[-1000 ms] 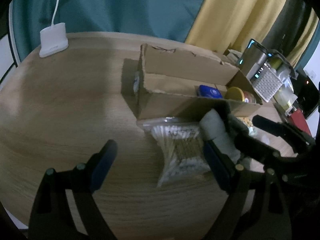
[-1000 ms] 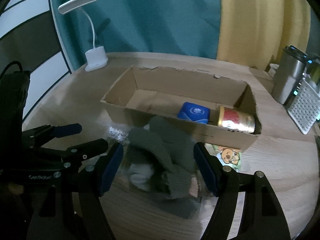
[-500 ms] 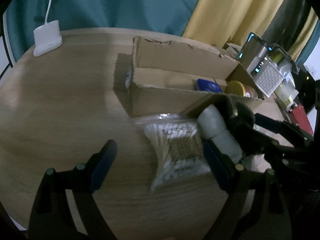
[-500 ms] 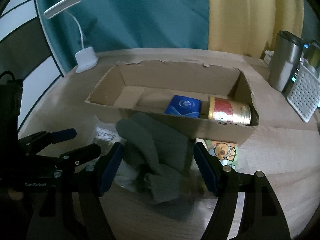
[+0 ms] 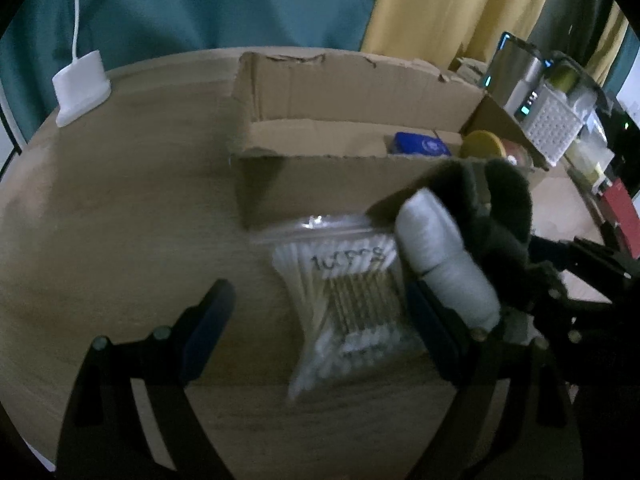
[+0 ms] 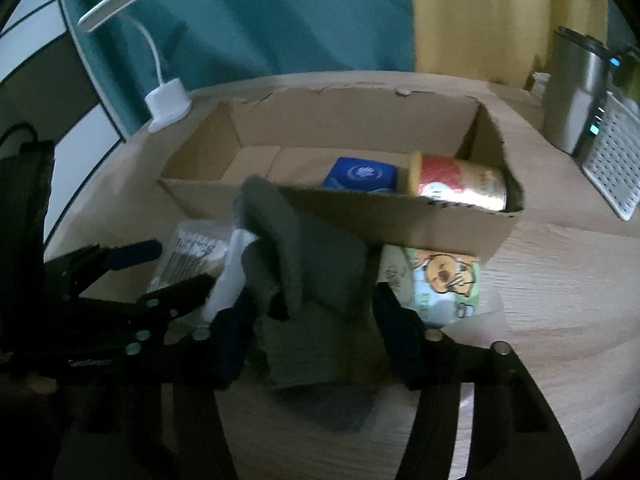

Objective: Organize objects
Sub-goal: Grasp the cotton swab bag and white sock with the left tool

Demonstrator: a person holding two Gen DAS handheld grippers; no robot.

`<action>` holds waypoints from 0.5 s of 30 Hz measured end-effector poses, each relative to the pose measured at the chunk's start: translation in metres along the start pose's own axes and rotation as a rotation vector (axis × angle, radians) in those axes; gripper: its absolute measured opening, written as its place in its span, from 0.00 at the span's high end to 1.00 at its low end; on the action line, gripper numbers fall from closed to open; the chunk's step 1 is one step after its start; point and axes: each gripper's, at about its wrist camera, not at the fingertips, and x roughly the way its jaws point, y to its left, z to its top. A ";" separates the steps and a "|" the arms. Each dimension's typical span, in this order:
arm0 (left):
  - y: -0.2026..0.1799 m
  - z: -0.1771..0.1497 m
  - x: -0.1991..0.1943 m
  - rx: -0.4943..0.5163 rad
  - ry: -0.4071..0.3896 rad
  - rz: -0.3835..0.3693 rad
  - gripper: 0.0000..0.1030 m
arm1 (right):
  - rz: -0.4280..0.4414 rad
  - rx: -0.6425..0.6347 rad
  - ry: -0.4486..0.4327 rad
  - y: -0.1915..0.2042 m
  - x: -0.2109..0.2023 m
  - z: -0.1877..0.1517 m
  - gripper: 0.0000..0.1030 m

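Note:
A bundle of dark grey and white socks [image 6: 308, 264] lies on the wooden table in front of the open cardboard box [image 6: 360, 208]. My right gripper [image 6: 312, 300] straddles the bundle and its jaws are closing in on it from both sides. A clear bag of cotton swabs [image 5: 348, 292] lies flat left of the socks, partly under them. My left gripper [image 5: 316, 296] hangs open over that bag, which sits close to its right finger. Inside the box lie a blue packet [image 6: 362, 174] and a red and gold can [image 6: 460, 182] on its side.
A cartoon-printed packet [image 6: 444, 280] lies against the box's front wall, right of the socks. A white lamp base [image 5: 82, 84] stands at the far left of the table. A steel tumbler [image 6: 572, 92] and a white perforated basket [image 6: 616, 160] stand at the right. Curtains hang behind.
Both grippers have sunk closer to the table and the objects look larger. The right gripper's fingers have drawn slightly nearer the sock bundle. The left gripper's fingers stay equally wide.

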 end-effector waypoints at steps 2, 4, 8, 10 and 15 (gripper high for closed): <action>-0.001 0.000 0.003 0.013 0.006 0.014 0.13 | 0.006 -0.010 0.012 0.002 0.004 -0.001 0.49; -0.001 -0.001 0.004 0.016 0.009 0.018 0.13 | 0.013 -0.009 0.021 0.002 0.007 -0.002 0.49; -0.002 -0.002 0.005 0.028 0.005 0.018 0.15 | 0.021 -0.012 0.020 0.000 0.007 -0.001 0.52; -0.002 -0.003 0.005 0.031 0.003 0.014 0.23 | 0.028 -0.014 0.020 -0.001 0.006 -0.001 0.55; -0.005 -0.004 0.002 0.042 -0.001 -0.008 0.41 | 0.045 -0.006 0.009 -0.005 0.003 -0.001 0.61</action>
